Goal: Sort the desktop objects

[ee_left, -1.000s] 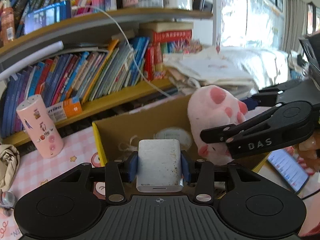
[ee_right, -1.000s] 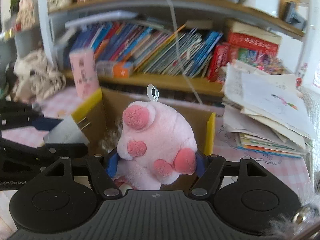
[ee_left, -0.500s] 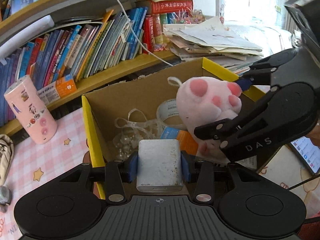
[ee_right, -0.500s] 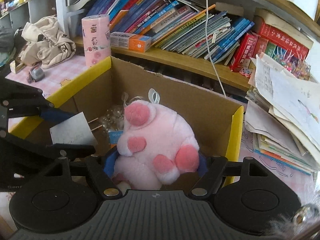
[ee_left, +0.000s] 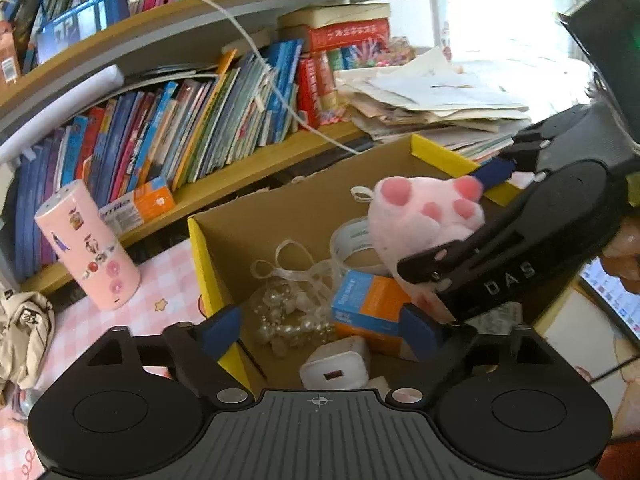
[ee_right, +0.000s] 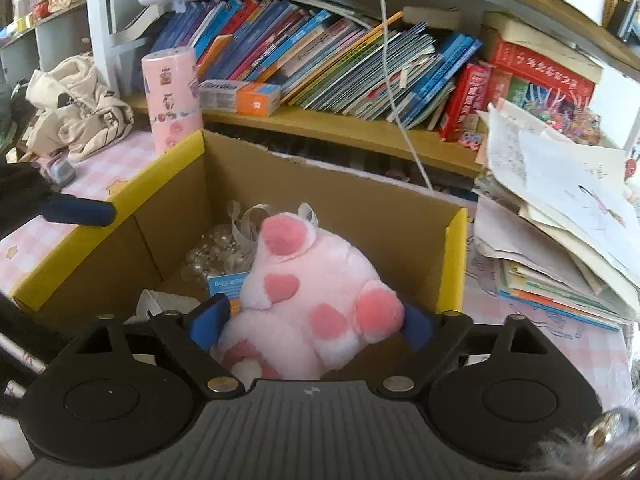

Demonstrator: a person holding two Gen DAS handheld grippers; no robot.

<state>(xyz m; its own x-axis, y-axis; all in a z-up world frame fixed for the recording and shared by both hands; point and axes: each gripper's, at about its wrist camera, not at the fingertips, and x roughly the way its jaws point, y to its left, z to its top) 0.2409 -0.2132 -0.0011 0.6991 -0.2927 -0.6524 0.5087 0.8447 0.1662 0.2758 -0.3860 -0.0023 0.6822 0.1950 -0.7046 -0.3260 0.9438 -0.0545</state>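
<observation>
Left wrist view: left gripper (ee_left: 320, 330) at lower centre of frame, jaws spread wide, nothing between the blue pads. Below the gap, a white square USB charger block (ee_left: 335, 368) lies inside the open brown cardboard box with yellow-edged flaps (ee_left: 280, 216), apart from both pads. Box also holds a bunch of clear beads with white ribbon (ee_left: 290, 312), a blue-and-orange small carton (ee_left: 370, 308) and a roll of clear tape (ee_left: 352, 242). Right of centre, the right gripper (ee_left: 460, 232) reaches over the box from the right edge of frame, with the pink plush paw toy with darker pink pads (ee_left: 424, 216) between its jaws, above the box interior. Pink cylindrical container with stickers (ee_left: 86, 244) stands upright at left on the pink checked worktop (ee_left: 168, 280), just outside the box. Right wrist view: right gripper (ee_right: 312, 324) jaws partly apart, both blue pads pressing the plush toy (ee_right: 312, 296), one on each side; toy sits over the box (ee_right: 360, 220) opening. One blue fingertip of the left gripper (ee_right: 78, 210) enters from the left edge over the yellow flap. Stack of loose papers (ee_right: 560, 208) at right of frame, beside the box. Row of leaning books (ee_right: 320, 52) on the wooden shelf across the top.
</observation>
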